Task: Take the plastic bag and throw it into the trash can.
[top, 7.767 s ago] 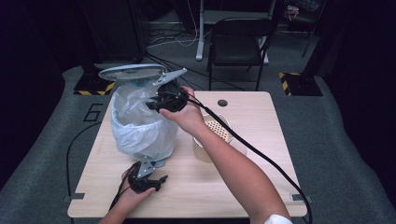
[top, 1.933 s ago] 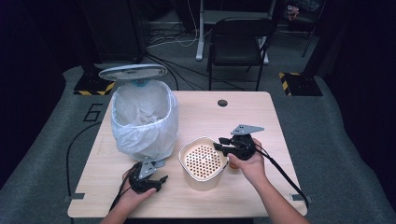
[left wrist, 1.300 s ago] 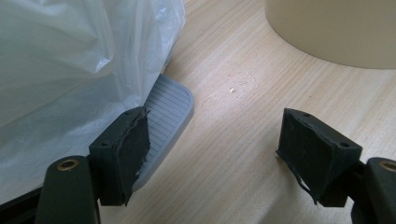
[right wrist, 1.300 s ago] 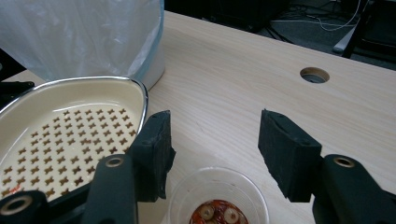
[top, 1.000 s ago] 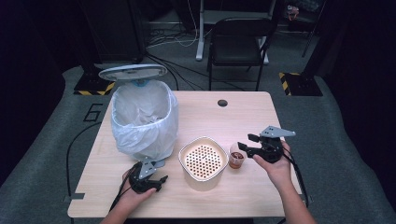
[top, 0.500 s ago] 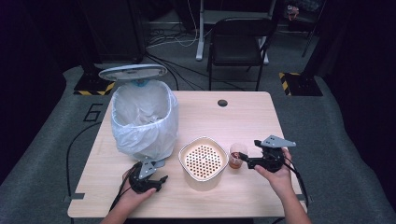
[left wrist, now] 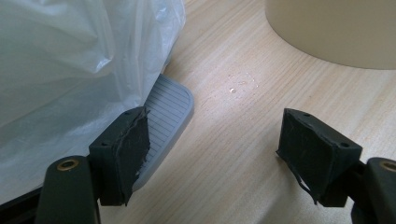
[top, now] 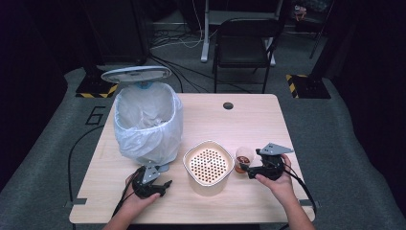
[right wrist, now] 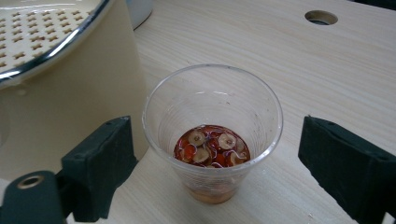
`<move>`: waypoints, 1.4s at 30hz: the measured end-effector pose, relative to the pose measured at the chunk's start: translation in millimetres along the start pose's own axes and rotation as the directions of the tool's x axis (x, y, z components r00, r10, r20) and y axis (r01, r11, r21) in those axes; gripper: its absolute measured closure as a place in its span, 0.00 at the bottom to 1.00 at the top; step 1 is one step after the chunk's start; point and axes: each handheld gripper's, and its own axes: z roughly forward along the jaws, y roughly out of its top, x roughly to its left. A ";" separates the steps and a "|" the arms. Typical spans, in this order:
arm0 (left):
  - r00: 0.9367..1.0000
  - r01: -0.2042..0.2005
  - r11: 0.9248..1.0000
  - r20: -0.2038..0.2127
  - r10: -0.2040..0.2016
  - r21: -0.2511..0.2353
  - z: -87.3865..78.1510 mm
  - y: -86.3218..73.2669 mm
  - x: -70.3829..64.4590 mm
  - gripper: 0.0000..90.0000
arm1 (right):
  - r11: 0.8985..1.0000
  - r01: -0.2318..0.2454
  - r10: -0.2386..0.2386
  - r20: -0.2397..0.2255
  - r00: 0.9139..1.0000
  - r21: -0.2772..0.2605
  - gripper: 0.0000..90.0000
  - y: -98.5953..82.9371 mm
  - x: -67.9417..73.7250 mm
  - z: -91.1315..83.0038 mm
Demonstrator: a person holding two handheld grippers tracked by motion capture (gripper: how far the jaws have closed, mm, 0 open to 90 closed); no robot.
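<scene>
- Table point(top: 258, 120): light wood top, round cable hole point(top: 228, 105) near the far edge, dark floor all around.
- Bin point(top: 147, 122): stands on the left half of the table, lined with a white plastic bag, grey lid point(top: 136, 74) tipped up behind the rim. In the left gripper view, bag point(left wrist: 70, 60) bulging over a ribbed grey pedal point(left wrist: 168, 114) that lies flat on the wood.
- Strainer pot point(top: 208, 165): cream coloured, rounded square, perforated insert on top, set near the front middle of the table, between the two grippers. In the right gripper view, cream wall and patterned insert point(right wrist: 51, 42) just left of the cup.
- Right gripper point(top: 245, 167): held in the right hand point(top: 277, 179) at the front right of the table, jaws spread wide to either side of the cup, touching neither wall of it. Grey three-cornered plate on top.
- Left gripper point(top: 163, 184): held low in the left hand at the front left, just in front of the bin, jaws released and wide apart, nothing between them; one pad beside the pedal.
- Cup point(right wrist: 212, 130): clear plastic, upright on the table, just right of the strainer pot; in the high view point(top: 244, 155), between pot and right gripper. Reddish liquid with pale round slices in the bottom.
- Water drops point(left wrist: 238, 84): small wet patch on the wood between pedal and pot.
</scene>
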 end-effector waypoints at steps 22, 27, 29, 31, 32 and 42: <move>1.000 0.000 1.000 0.002 0.000 0.000 0.0 0.0 0.2 0.27 | 0.999 0.017 -0.015 -0.041 0.999 0.042 0.20 -3.0 -5.4 34.4; 1.000 0.000 1.000 0.001 0.000 0.000 0.0 0.0 0.1 0.27 | 0.998 0.039 -0.037 -0.042 0.998 0.048 0.25 -4.4 -5.0 38.1; 1.000 0.000 1.000 0.001 0.000 0.000 0.0 0.0 0.1 0.27 | 0.998 0.039 -0.037 -0.043 0.998 0.042 0.27 -4.6 -4.4 38.9; 1.000 0.000 1.000 0.000 0.000 0.000 0.0 0.0 0.1 0.27 | 0.999 0.039 -0.037 -0.050 0.998 0.035 0.28 -4.5 -4.3 40.2; 1.000 0.000 1.000 0.000 0.000 0.000 0.0 0.1 0.0 0.27 | 0.999 0.043 -0.042 -0.049 0.998 0.029 0.29 -4.4 -4.6 41.0; 1.000 0.001 1.000 0.001 -0.001 0.001 0.0 0.1 0.1 0.27 | 0.998 0.064 -0.063 -0.047 0.997 0.019 0.39 -4.1 -5.0 40.4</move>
